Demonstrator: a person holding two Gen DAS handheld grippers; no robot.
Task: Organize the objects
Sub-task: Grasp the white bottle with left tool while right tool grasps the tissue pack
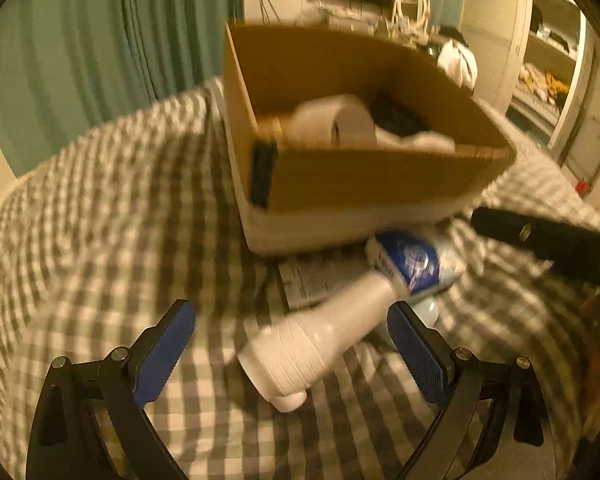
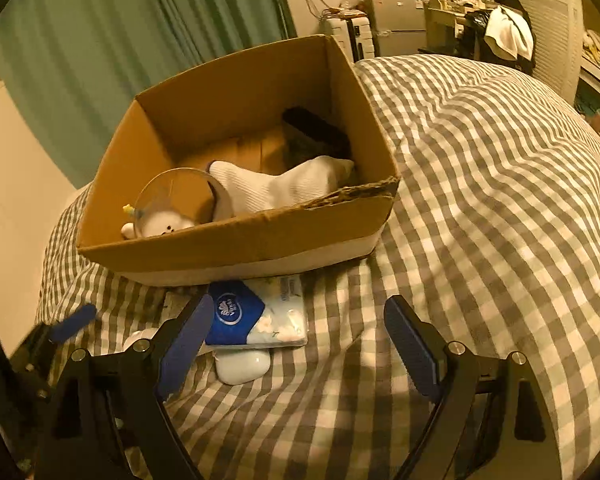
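On the bed (image 2: 500, 200), covered in grey and white checks, the left gripper (image 1: 292, 340) stands open above a white bottle (image 1: 312, 344) that lies on its side between the jaws, not pressed by them. Just behind it lie a tissue pack (image 2: 256, 316) and a small white case (image 2: 242, 366), the pack partly on top of the case. Behind these stands a cardboard box (image 2: 236, 240) holding a sock (image 2: 280, 188), a round clear container (image 2: 172, 200) and something dark. The right gripper (image 2: 300, 344) is open and empty, over the cover beside the tissue pack.
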